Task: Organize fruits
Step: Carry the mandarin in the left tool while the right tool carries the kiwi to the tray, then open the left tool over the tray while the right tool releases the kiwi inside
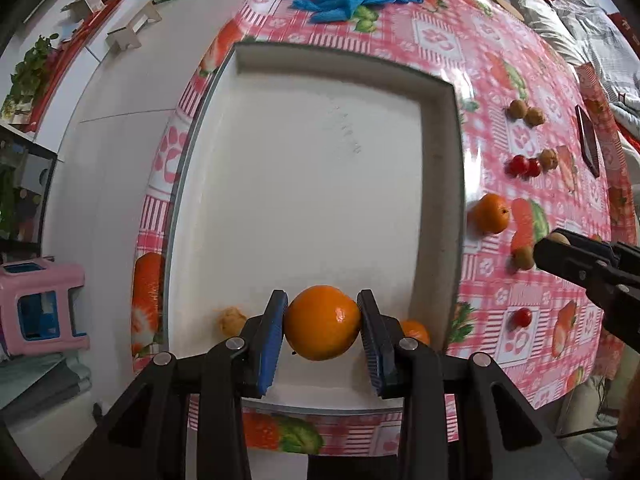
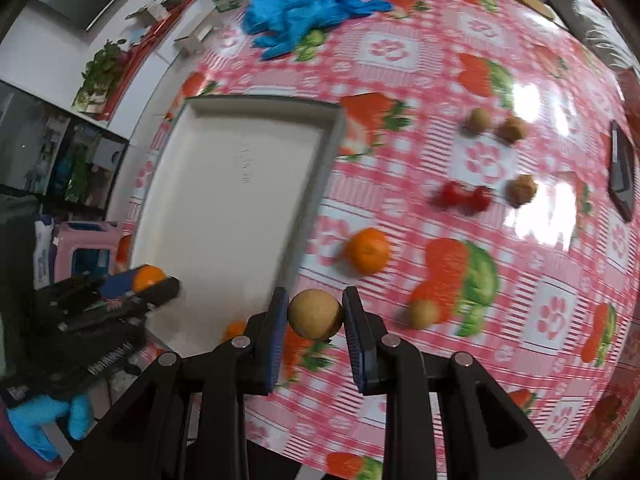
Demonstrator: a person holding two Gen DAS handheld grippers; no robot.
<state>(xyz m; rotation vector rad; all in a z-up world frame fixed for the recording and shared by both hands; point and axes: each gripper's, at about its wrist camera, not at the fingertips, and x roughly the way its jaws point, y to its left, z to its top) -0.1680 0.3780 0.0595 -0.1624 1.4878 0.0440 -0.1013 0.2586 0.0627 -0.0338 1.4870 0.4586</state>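
Note:
My left gripper (image 1: pixel 322 301) is shut on an orange (image 1: pixel 322 324) and hangs over the near end of the white tray (image 1: pixel 300 180). A walnut (image 1: pixel 231 320) and a second small orange (image 1: pixel 416 332) lie in the tray by the fingers. My right gripper (image 2: pixel 316 297) is shut on a round tan fruit (image 2: pixel 315 314), just right of the white tray (image 2: pixel 224 200) and above the tablecloth. Loose on the cloth are an orange (image 2: pixel 367 250), a tan fruit (image 2: pixel 423 314), red cherry tomatoes (image 2: pixel 464 196) and walnuts (image 2: pixel 511 129). The left gripper (image 2: pixel 154 278) shows at the left edge.
Blue gloves (image 2: pixel 304 20) lie in a heap at the table's far end. A dark phone (image 2: pixel 622 172) rests near the right edge. A pink stool (image 1: pixel 40 308) stands on the floor left of the table. A hand in a blue glove (image 2: pixel 44 420) holds the left gripper.

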